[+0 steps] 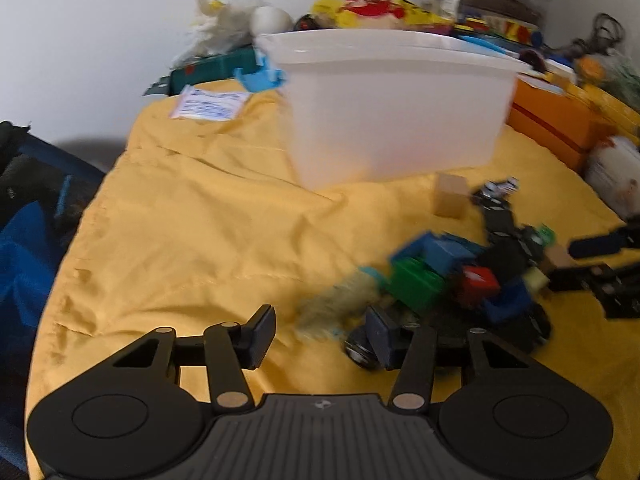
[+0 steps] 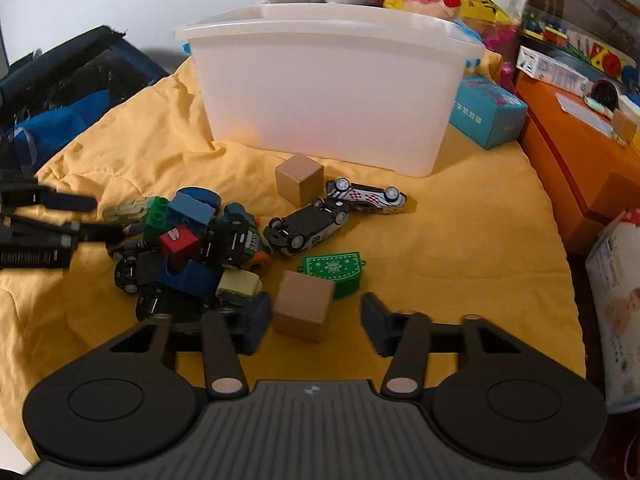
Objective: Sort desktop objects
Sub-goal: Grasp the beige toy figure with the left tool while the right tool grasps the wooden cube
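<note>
**On the yellow cloth: blocks, cars and a bin**

In front of the white bin (image 2: 328, 92), a wooden cube (image 2: 305, 307) lay between the right gripper's (image 2: 316, 326) spread jaws, its left pad just beside the cube, the right one apart. Only that view showed the overturned toy cars (image 2: 308, 228) and green tag (image 2: 334, 270) sharply. The left view was blurred; the left gripper (image 1: 320, 340) stood parted over the yellow cloth (image 1: 200, 232), holding nothing, beside the toy pile (image 1: 440, 276). Clutter lined the wall.
</note>
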The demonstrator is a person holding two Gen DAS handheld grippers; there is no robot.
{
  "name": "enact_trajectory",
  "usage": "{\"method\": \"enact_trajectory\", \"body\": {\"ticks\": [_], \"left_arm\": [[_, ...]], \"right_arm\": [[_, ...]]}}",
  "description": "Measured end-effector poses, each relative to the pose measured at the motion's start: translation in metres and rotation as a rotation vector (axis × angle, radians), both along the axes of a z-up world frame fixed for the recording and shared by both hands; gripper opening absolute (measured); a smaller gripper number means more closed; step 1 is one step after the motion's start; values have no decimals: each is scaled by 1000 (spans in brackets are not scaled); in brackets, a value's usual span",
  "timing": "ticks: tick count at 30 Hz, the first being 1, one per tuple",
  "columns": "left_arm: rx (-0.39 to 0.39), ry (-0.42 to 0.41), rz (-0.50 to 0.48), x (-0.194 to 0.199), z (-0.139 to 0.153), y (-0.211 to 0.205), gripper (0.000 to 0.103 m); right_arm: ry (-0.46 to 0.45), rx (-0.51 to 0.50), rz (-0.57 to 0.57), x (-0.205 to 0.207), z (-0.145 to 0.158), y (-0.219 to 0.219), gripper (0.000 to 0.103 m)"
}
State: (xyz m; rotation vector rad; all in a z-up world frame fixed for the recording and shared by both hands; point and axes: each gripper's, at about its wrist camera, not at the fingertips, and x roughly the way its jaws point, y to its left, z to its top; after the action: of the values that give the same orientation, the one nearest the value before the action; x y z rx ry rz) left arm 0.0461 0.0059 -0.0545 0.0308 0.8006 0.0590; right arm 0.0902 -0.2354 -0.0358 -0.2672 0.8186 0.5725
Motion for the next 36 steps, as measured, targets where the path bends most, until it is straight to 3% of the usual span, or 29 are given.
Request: {"method": "enact_trajectory", "body": {"ticks": [3, 10, 18, 23, 32, 34, 36], "left_arm": [[2, 1, 15, 8, -1, 8, 54], [28, 2, -102, 20, -8, -6, 54], [-47, 48, -77, 22, -9, 10, 57], [3, 77, -101, 24, -18, 13, 58], [41, 44, -153, 38, -20, 0, 58], [43, 41, -163, 39, -20, -1, 55], [50, 36, -189, 38, -21, -4, 47]], "right_arm": [[6, -11, 2, 1, -3, 3, 45], [14, -29, 14, 1, -6, 8, 41], [34, -28, 9, 3, -7, 6, 42], [48, -25, -2, 2, -10, 0, 42], [40, -17, -11, 6, -8, 4, 42], [38, -20, -16, 7, -8, 5, 41], [45, -18, -7, 8, -9, 7, 33]]}}
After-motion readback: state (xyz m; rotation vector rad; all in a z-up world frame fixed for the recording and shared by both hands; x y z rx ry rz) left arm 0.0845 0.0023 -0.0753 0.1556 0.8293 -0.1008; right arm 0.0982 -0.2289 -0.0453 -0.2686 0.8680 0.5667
